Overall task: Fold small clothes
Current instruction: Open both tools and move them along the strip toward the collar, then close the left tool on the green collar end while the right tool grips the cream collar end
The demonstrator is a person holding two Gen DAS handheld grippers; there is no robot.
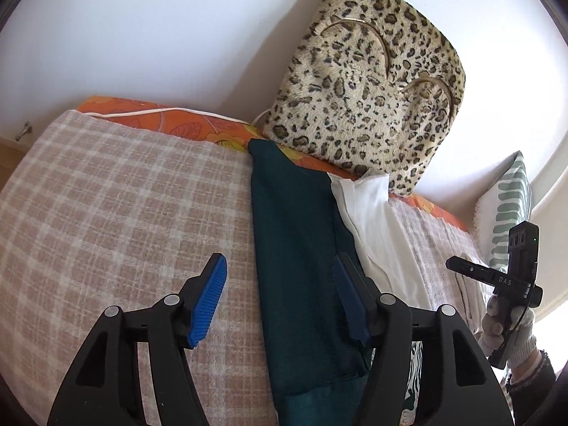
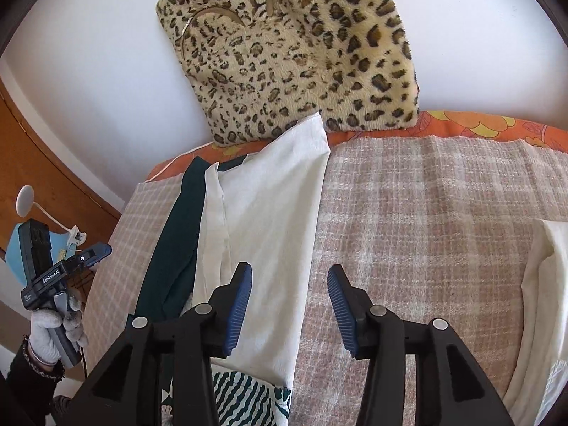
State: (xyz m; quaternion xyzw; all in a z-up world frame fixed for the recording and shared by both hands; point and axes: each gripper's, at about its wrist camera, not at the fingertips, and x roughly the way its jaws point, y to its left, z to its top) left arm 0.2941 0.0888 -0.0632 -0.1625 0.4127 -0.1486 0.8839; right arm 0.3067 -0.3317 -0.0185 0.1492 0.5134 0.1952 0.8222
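Left wrist view: left gripper (image 1: 280, 296) and right gripper (image 2: 289, 307) gape empty above the folded green cloth (image 1: 298, 248) and white cloth (image 2: 269, 213); snagging either could undo the folds.

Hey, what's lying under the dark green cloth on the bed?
Under the dark green cloth lies the checked blanket, with a white cloth alongside. Its far end overlaps the orange floral sheet. Anything else beneath is covered.

Leopard cushion (image 1: 365, 81) behind bare blanket (image 1: 117, 206)

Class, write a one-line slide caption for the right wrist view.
Open right gripper above white cloth and dark green garment on checked blanket.
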